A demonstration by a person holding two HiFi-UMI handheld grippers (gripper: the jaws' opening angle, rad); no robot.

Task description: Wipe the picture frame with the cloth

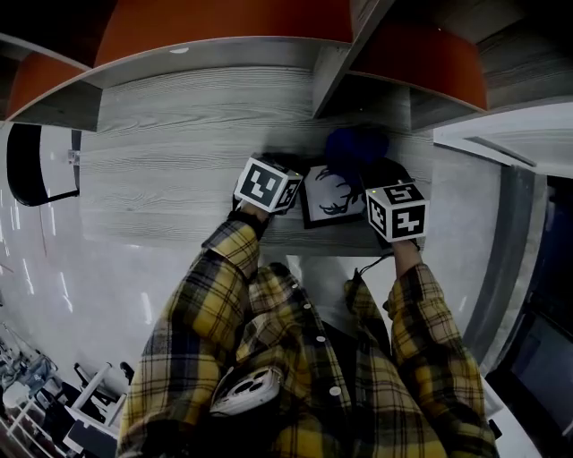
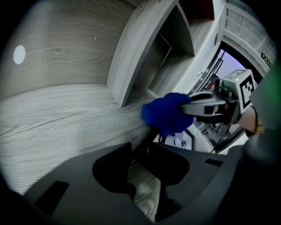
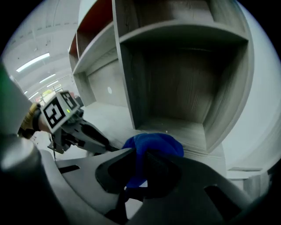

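Observation:
A black-framed picture frame (image 1: 333, 199) with an antler print lies on the grey wood desk (image 1: 179, 170), near its front edge. My left gripper (image 1: 288, 170) is at the frame's left edge, its jaws shut on the dark edge (image 2: 139, 151). In the left gripper view the print (image 2: 183, 139) shows just past the jaws. My right gripper (image 1: 380, 172) is shut on a bunched blue cloth (image 1: 354, 148), which sits over the frame's far side. The cloth (image 3: 153, 143) bulges out between the right jaws (image 3: 139, 162). Whether it touches the frame cannot be told.
An upright shelf divider (image 1: 336, 72) stands behind the frame, with open cubbies (image 3: 184, 88) to its right and orange-red panels (image 1: 224, 27) above. My plaid sleeves (image 1: 224, 286) reach over the desk's front edge. A white floor (image 1: 54, 295) lies to the left.

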